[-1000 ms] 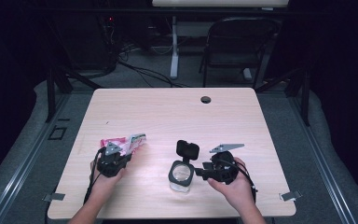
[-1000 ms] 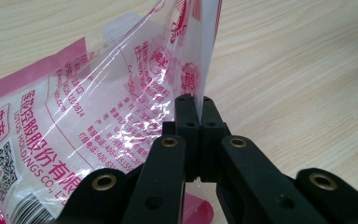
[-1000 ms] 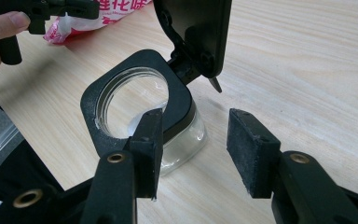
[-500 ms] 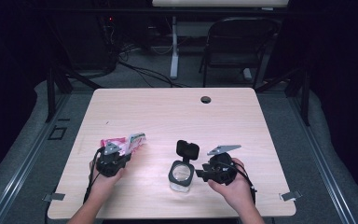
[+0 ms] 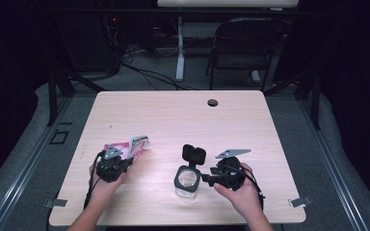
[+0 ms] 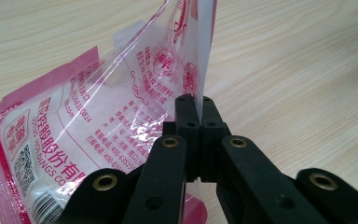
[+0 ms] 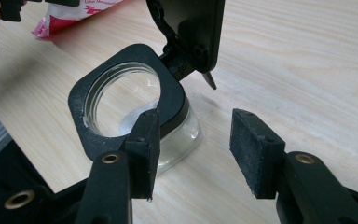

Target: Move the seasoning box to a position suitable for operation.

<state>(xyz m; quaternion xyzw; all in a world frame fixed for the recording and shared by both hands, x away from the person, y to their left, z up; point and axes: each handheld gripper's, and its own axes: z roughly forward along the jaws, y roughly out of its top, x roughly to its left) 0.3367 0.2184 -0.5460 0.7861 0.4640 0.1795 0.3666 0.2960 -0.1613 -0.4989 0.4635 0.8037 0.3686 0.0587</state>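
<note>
A clear plastic packet [image 6: 98, 121] with pink print and white powder lies at the table's front left [image 5: 127, 147]. My left gripper [image 6: 194, 108] is shut on the packet's upper edge, also seen from above [image 5: 131, 158]. A clear glass jar [image 5: 187, 180] with a black collar and its hinged black lid flipped up stands at the front middle. My right gripper [image 7: 196, 154] stands open just right of the jar [image 7: 135, 112], one finger [image 7: 144, 149] in front of the jar's side; nothing is between the pads. From above the right gripper [image 5: 205, 179] sits against the jar's right side.
The wooden table [image 5: 183, 120] has a round cable hole [image 5: 213, 102] near its far edge. A folding chair [image 5: 243, 48] and a desk leg [image 5: 179, 48] stand on the floor beyond the table. The person's hands [image 5: 241, 197] rest near the front edge.
Almost nothing has moved. The right gripper stays beside the jar and the left one keeps hold of the packet.
</note>
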